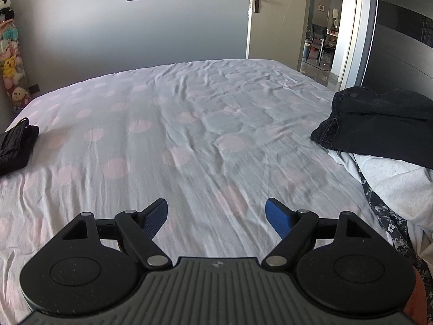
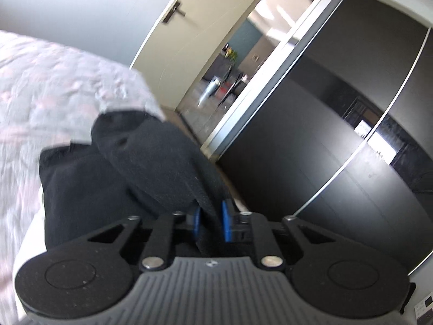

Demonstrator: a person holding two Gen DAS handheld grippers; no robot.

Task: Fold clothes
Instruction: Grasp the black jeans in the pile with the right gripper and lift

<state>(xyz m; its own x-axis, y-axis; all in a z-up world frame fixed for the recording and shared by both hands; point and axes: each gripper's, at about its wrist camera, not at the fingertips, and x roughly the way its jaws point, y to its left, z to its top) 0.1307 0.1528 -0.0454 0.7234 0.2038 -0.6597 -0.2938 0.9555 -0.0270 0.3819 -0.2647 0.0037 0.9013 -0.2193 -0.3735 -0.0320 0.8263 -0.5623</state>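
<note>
— Right claw point(image 2: 211, 223): blue pads pressed close on a fold of the dark garment point(image 2: 151, 162), cloth pinched between them and trailing off toward 11 o'clock.

— And the left claw point(image 1: 216, 216)?

— Spread wide, nothing between the pads, only wrinkled sheet of the bed point(image 1: 189, 124) ahead.

— Step in hand?

— By the look of it, picking up: drawing the next dark piece off the pile point(image 1: 379, 130) at 3 o'clock in the left wrist view, black denim lying atop pale cloth point(image 1: 400, 187) and a flowered fabric point(image 1: 387, 216). No folding begun on this one yet, judging by the bunched shape.

— Anything finished?

— Possibly. Small dark folded bundle point(image 1: 16, 146) at 9 o'clock near the bed's edge, well apart from the pile.

— Next move?

— Likely carrying the garment over to the bare middle of the bed, at 12 o'clock from the left claw, then taking a second corner or hem with that free claw to spread it flat. Calls for lift enough to clear the pile without dragging the pale cloth along.

— Pose?

— Right claw rolled hard over, door and dark wardrobe point(image 2: 338, 135) slanting across the frame, blur hinting at motion. Left claw level, low over the sheet, aimed across the bed toward the far wall. Sliver of skin at 4 o'clock, bottom corner of the left view; hands otherwise hidden.
</note>
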